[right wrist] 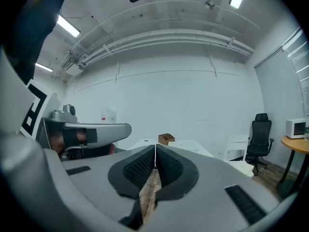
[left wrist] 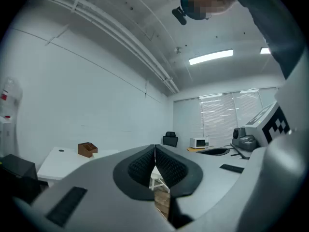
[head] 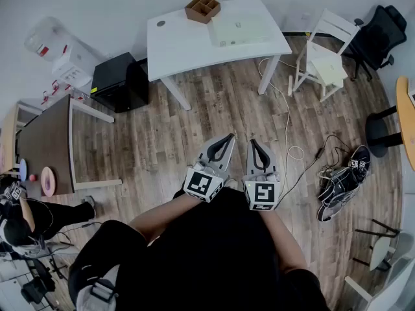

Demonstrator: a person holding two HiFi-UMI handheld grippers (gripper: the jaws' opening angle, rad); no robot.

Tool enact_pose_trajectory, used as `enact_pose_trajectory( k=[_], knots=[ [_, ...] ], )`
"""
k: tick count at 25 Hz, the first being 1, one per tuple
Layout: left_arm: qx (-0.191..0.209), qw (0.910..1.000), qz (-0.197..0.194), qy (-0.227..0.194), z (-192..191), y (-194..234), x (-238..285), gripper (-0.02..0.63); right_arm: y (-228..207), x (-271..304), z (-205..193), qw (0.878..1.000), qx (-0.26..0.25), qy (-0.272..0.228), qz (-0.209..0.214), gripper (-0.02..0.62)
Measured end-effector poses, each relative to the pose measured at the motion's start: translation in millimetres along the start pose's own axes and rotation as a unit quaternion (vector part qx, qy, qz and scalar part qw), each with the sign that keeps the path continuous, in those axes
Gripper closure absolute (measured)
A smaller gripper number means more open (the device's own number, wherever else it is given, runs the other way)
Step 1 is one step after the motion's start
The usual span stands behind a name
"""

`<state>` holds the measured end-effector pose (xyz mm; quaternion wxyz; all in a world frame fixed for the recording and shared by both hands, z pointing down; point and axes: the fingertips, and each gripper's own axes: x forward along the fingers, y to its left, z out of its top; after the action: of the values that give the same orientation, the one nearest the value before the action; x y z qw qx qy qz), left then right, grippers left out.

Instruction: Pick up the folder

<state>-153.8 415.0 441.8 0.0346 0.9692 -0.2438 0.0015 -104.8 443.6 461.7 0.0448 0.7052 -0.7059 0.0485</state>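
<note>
My left gripper (head: 228, 138): jaws pressed together, holding nothing.
My right gripper (head: 253, 143): jaws together, empty.
Folder (head: 238, 29): twelve o'clock from me, flat on white table (head: 181, 44).

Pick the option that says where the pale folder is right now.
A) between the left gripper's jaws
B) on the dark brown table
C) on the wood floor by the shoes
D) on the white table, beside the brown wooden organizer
D: in the head view the folder lies flat on the white table, beside the brown wooden organizer.
</note>
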Motion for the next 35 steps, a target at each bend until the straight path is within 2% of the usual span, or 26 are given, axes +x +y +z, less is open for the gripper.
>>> enact_pose_trajectory(
  k=[3,8,12,19,23,29,35],
  knots=[
    [0.001,1.0,-0.006,0.002,-3.2,-5.0,-0.7,0.591,-4.2,-3.7,-1.8,1.0,0.005,0.001,-0.004,0.56],
    [-0.007,0.9999,-0.011,0.008,-6.3,-6.8,-0.4,0.59,-11.7,-6.3,-0.7,0.998,0.053,-0.012,-0.009,0.56],
    [-0.019,0.9996,-0.02,0.008,-12.1,-3.4,6.6,0.591,-4.2,0.1,-10.8,0.999,0.047,0.003,0.002,0.558],
    [-0.041,0.998,-0.042,0.022,-25.6,7.7,43.3,0.591,-27.7,17.3,-30.4,0.997,0.054,0.04,-0.024,0.558],
    [-0.047,0.9966,-0.06,0.031,-35.9,14.7,67.8,0.591,-43.2,46.3,-35.7,0.997,0.055,0.053,-0.034,0.558],
    [-0.063,0.9964,-0.05,0.029,-34.1,69.3,128.6,0.59,-76.6,125.8,-38.2,0.994,0.032,0.092,-0.045,0.558],
    [-0.082,0.996,-0.022,0.028,-23.0,137.3,181.7,0.591,-98.1,214.8,-21.0,0.994,0.038,0.096,-0.024,0.558]
  ],
)
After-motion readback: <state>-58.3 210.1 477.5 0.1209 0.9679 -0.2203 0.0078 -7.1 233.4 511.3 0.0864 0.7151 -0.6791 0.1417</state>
